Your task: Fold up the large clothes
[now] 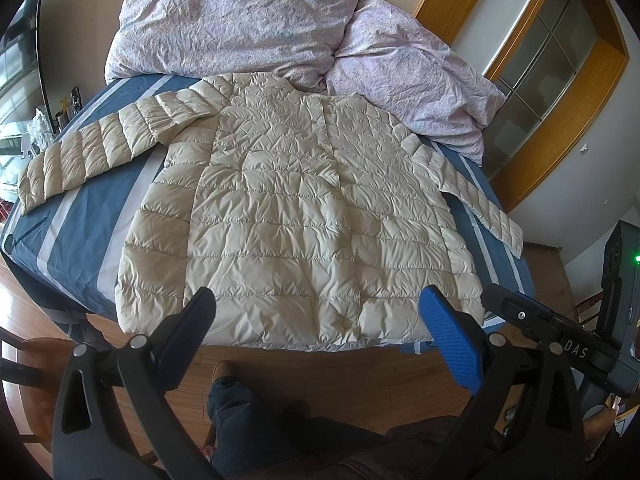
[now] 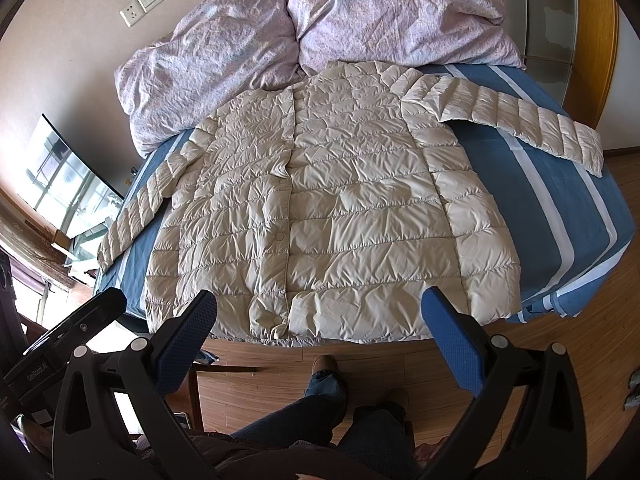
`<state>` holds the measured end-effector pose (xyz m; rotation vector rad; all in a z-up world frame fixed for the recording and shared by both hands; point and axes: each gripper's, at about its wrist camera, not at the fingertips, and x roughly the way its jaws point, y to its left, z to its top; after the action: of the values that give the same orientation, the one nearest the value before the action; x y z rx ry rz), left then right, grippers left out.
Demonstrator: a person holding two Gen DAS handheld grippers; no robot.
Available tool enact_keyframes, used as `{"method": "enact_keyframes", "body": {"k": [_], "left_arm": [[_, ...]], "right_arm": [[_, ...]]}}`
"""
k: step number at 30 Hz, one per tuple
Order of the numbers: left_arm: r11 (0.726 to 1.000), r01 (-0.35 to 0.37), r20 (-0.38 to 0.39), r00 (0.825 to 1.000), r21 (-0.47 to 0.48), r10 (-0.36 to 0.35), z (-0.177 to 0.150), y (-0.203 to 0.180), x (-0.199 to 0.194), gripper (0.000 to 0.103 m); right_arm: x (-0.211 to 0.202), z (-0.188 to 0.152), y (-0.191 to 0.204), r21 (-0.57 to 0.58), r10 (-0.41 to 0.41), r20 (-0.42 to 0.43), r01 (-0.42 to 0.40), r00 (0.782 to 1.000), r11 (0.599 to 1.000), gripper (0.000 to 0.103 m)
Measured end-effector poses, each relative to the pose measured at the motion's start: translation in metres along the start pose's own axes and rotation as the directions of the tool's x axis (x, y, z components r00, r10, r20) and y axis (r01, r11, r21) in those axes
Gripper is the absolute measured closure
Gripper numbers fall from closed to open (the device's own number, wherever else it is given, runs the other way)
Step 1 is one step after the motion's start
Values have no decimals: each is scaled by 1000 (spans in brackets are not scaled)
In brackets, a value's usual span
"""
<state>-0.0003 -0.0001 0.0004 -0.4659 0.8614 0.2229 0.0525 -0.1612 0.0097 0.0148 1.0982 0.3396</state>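
Note:
A cream quilted down jacket (image 1: 296, 216) lies flat, front up and buttoned, on a bed, both sleeves spread out; it also shows in the right wrist view (image 2: 332, 216). Its left sleeve (image 1: 92, 152) reaches toward the bed's left edge and its right sleeve (image 2: 520, 120) toward the right edge. My left gripper (image 1: 316, 308) is open and empty, hovering just above the jacket's hem. My right gripper (image 2: 320, 308) is open and empty, also above the hem at the bed's near edge.
The bed has a blue sheet with white stripes (image 2: 568, 200). A rumpled lilac floral duvet (image 1: 240, 20) is piled at the head. Wooden floor (image 2: 400, 368) and the person's legs lie below. A wood-framed glass door (image 1: 552, 52) stands right.

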Motion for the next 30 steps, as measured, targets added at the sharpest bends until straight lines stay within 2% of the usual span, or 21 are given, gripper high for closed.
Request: {"method": "enact_keyframes", "body": {"k": [30], "left_arm": [[1000, -2, -4, 1000, -3, 2, 3, 1, 5, 2]], "right_arm": [[2, 2, 0, -1, 1, -3, -1, 1000, 1000, 1]]}}
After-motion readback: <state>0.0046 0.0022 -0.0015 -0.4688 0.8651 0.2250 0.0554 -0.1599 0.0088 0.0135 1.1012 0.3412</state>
